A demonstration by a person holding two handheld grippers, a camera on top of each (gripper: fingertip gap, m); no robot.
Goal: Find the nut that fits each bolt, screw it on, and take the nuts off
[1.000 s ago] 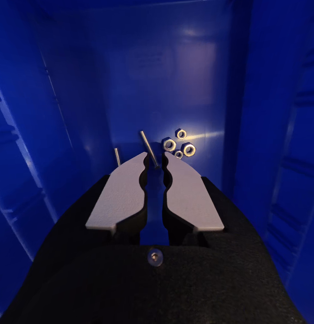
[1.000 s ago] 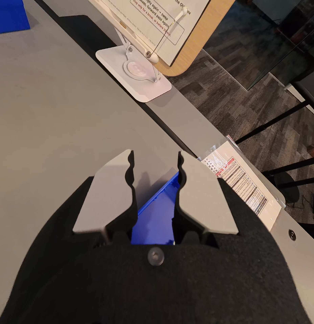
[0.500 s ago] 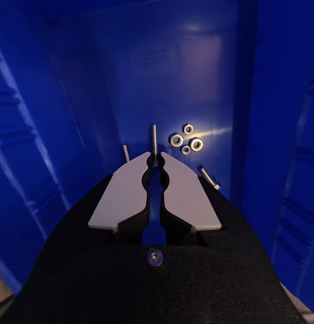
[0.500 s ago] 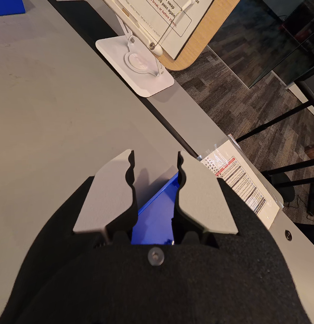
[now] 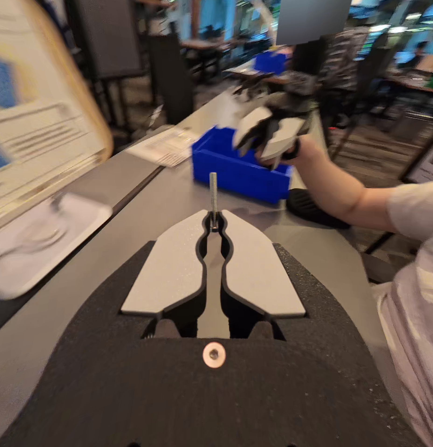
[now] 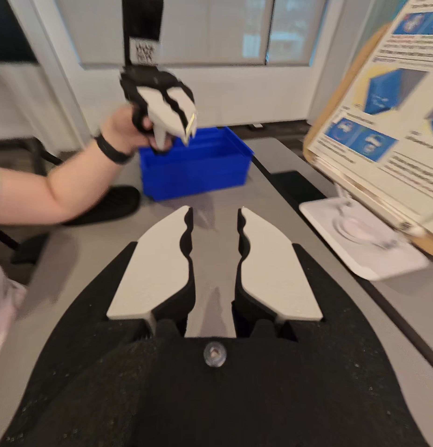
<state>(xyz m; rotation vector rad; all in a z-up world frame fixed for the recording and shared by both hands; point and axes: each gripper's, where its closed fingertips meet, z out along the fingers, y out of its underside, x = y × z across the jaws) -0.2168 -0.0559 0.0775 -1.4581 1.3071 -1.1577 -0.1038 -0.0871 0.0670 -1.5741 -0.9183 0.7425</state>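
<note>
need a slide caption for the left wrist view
Left gripper shut on a bolt above the grey table, with the blue bin and right gripper beyond.

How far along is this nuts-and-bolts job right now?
Early. Done: one bolt is out of the blue bin. In hand: the left hand-held gripper clamps its head end, with no nut on the thread. Left: the open, empty right hand-held gripper must fetch a matching nut.

bin point(image 5: 237, 169) inside hidden — bkgd blurred
</note>
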